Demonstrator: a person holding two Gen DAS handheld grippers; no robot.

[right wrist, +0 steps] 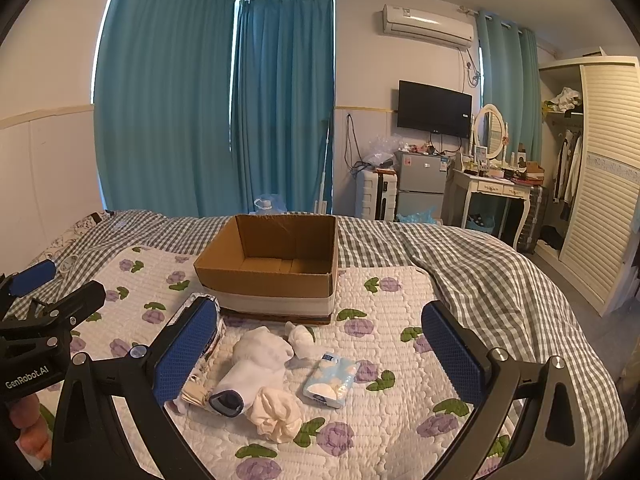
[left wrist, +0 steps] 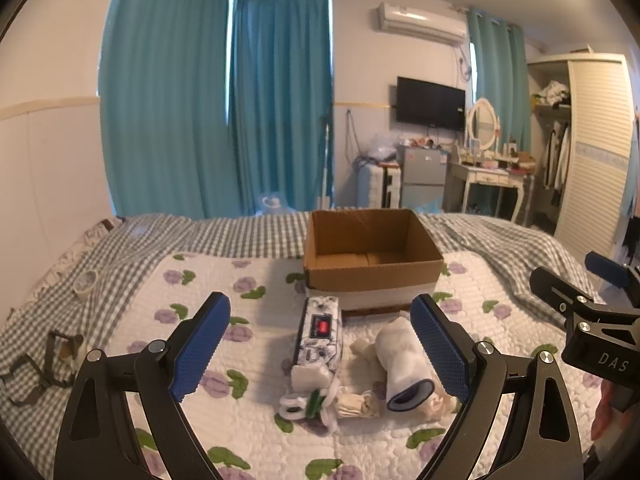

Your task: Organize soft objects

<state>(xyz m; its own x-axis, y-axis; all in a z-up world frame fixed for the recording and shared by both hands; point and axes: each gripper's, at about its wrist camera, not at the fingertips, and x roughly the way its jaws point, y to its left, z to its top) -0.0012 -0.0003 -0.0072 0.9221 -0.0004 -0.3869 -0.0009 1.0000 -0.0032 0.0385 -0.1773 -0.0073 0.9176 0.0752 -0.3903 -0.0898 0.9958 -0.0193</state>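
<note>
An open cardboard box (left wrist: 372, 256) (right wrist: 276, 264) stands empty on the flowered quilt. In front of it lie soft things: a patterned tissue pack (left wrist: 318, 340), a rolled white sock with a dark cuff (left wrist: 404, 364) (right wrist: 248, 372), a cream bundle (right wrist: 276, 412), a small white bundle (right wrist: 302, 338), a blue tissue packet (right wrist: 330, 378), and a white-green item (left wrist: 308, 404). My left gripper (left wrist: 320, 352) is open above the pile, empty. My right gripper (right wrist: 320, 356) is open above the pile, empty.
A roll of tape (left wrist: 86, 282) and a dark strap (left wrist: 44, 364) lie on the checked bedspread (right wrist: 480, 264) at the left. Beyond the bed are teal curtains (right wrist: 208, 100), a small fridge (right wrist: 422, 184), a dressing table (right wrist: 496, 192) and a wardrobe (right wrist: 600, 184).
</note>
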